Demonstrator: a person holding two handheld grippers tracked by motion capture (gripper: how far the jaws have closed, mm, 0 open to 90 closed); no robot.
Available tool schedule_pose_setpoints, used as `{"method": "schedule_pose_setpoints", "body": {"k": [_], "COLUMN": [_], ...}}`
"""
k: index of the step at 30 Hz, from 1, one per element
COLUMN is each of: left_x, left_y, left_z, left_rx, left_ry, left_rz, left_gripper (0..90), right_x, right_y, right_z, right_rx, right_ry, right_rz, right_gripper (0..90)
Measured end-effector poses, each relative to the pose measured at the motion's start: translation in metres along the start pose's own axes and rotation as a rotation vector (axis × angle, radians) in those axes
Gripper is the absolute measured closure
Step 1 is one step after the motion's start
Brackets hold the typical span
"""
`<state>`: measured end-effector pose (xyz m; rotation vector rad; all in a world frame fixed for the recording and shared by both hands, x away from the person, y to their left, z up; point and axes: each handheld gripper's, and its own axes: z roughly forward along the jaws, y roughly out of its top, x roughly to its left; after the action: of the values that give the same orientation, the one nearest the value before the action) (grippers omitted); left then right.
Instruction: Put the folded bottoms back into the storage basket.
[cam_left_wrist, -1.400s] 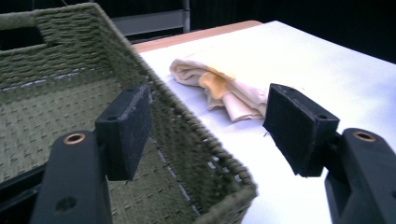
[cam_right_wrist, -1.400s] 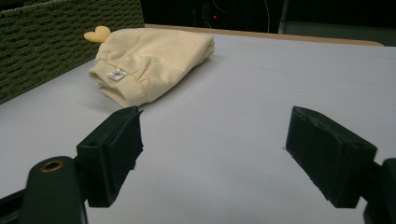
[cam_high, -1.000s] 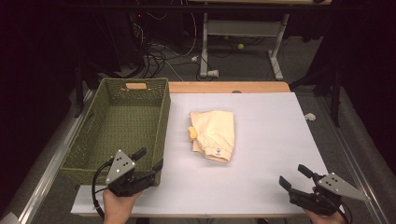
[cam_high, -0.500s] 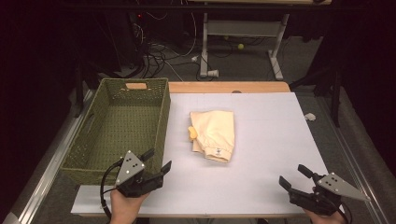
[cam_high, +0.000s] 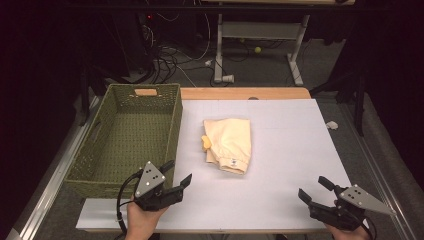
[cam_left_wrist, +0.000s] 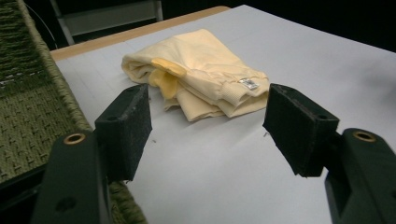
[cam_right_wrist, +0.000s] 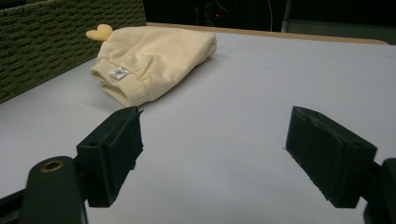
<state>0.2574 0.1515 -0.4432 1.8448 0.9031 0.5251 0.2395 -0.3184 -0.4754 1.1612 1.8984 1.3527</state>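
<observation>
A folded pale-yellow garment (cam_high: 229, 143) (cam_left_wrist: 201, 74) (cam_right_wrist: 154, 58) lies on the white tabletop (cam_high: 280, 150) just right of a green woven basket (cam_high: 127, 137). My left gripper (cam_high: 177, 175) (cam_left_wrist: 208, 128) is open near the basket's front right corner, its jaws pointing toward the garment from a short way off. My right gripper (cam_high: 315, 189) (cam_right_wrist: 212, 151) stands open at the table's front right, well apart from the garment, nothing between its jaws.
The basket (cam_left_wrist: 28, 107) (cam_right_wrist: 60, 39) is empty and fills the table's left side. A small white scrap (cam_high: 331, 125) lies by the right edge. A wooden strip (cam_high: 245, 93) borders the far edge; desk legs and cables stand beyond.
My left gripper has moved right and slightly forward along the front edge, past the basket's corner and nearer the garment. The right gripper has stayed put.
</observation>
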Motion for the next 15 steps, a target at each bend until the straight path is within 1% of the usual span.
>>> {"method": "schedule_pose_setpoints", "body": {"k": [2,4,6,10,15], "left_x": [-0.002,-0.004,-0.005,-0.008,-0.014], "left_y": [0.0,0.001,0.002,0.003,0.005], "left_z": [0.003,0.005,0.005,0.006,0.011], "left_rx": [0.004,0.006,0.001,-0.004,0.005], "left_ry": [-0.007,-0.002,-0.005,-0.006,-0.024], "left_rz": [0.002,0.011,0.009,0.017,0.034], "left_gripper": [30.2,30.2,30.2,30.2,30.2], "right_x": [0.0,0.0,0.0,0.0,0.0], "right_y": [0.0,0.0,0.0,0.0,0.0], "right_z": [0.0,0.0,0.0,0.0,0.0], "right_rx": [0.0,0.001,0.002,0.002,0.002], "right_ry": [0.0,0.002,0.002,0.004,0.005], "right_rz": [0.0,0.0,0.0,-0.003,-0.004], "right_gripper": [19.4,19.3,19.4,19.4,19.4]}}
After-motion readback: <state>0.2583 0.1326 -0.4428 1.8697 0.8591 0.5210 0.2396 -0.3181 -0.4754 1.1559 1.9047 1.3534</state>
